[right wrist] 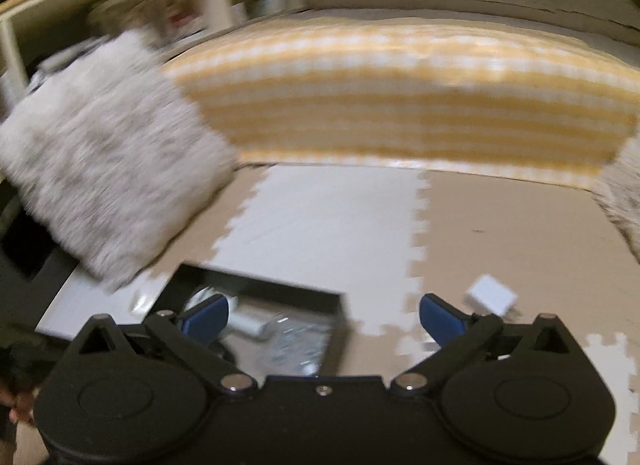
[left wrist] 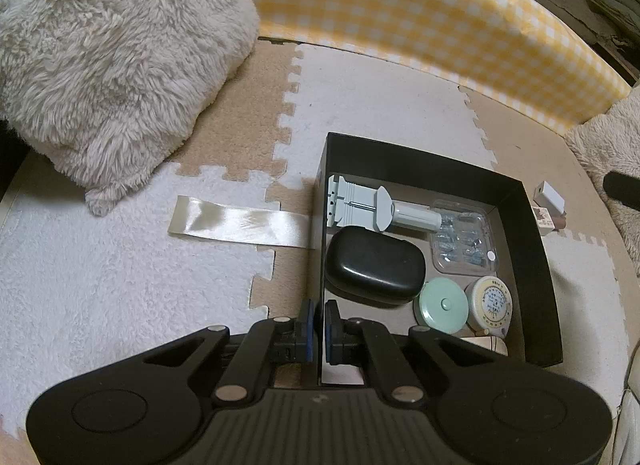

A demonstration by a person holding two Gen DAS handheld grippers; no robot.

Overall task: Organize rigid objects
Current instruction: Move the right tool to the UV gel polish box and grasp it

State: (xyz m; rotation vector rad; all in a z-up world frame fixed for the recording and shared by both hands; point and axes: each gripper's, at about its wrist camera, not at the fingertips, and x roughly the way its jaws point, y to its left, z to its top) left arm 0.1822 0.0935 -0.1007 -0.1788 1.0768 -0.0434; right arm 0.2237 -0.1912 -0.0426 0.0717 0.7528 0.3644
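Observation:
A black box (left wrist: pixel 532 225) sits on the foam floor mat. It holds a grey tool (left wrist: pixel 384 205), a black case (left wrist: pixel 374 263), a clear packet of small parts (left wrist: pixel 464 241), a green round tape (left wrist: pixel 442 307) and a cream round tin (left wrist: pixel 490 299). My left gripper (left wrist: pixel 318 329) is shut on the box's left wall. A small white block (left wrist: pixel 550 195) lies outside the box to the right. In the blurred right wrist view, my right gripper (right wrist: pixel 322 317) is open and empty above the mat, with the box (right wrist: pixel 264 289) at lower left and the white block (right wrist: pixel 490 297) at right.
A satin ribbon strip (left wrist: pixel 240 223) lies on the mat left of the box. A fluffy white cushion (left wrist: pixel 116 61) is at far left. A yellow checked cushion (left wrist: pixel 420 25) runs along the back. Another fluffy cushion (left wrist: pixel 608 141) is at right.

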